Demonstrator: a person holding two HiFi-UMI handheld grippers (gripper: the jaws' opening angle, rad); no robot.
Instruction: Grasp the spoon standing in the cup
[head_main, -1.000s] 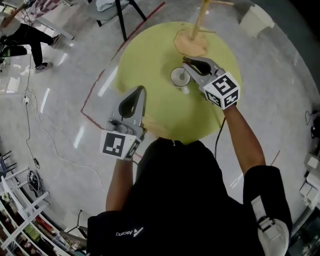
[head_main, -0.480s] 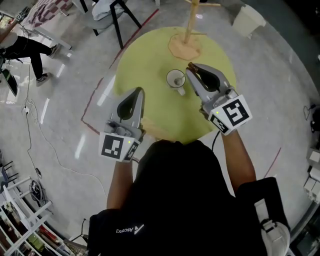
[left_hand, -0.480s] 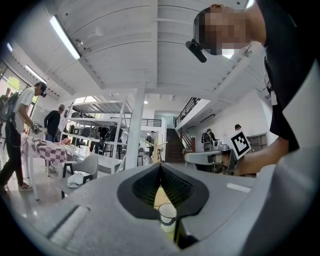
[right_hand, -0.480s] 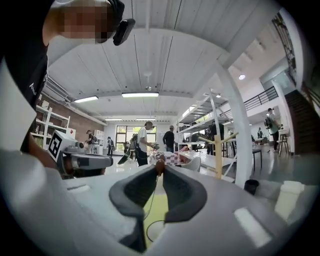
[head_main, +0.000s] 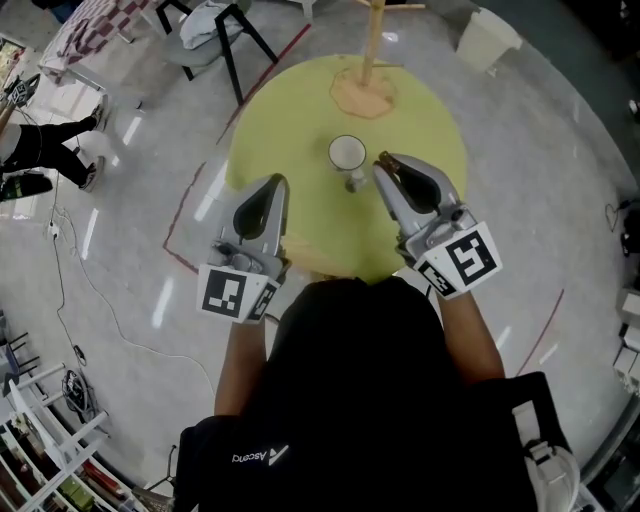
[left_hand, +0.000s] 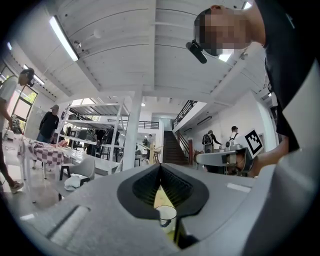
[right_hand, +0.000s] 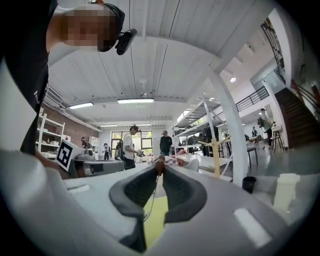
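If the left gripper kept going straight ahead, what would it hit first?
Most likely the white cup on the yellow table: it shows just below the closed tips of the left gripper. Depth is unclear.

Round yellow-green table (head_main: 290, 120), which I view from above, on a grey floor (head_main: 130, 260). A white cup (head_main: 347, 152) stands near its centre. A wooden stand (head_main: 362, 93) on a tan base sits at the far edge, well apart from the cup.

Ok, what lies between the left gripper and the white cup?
Nothing: in the head view, only bare yellow tabletop separates the left gripper from the white cup.
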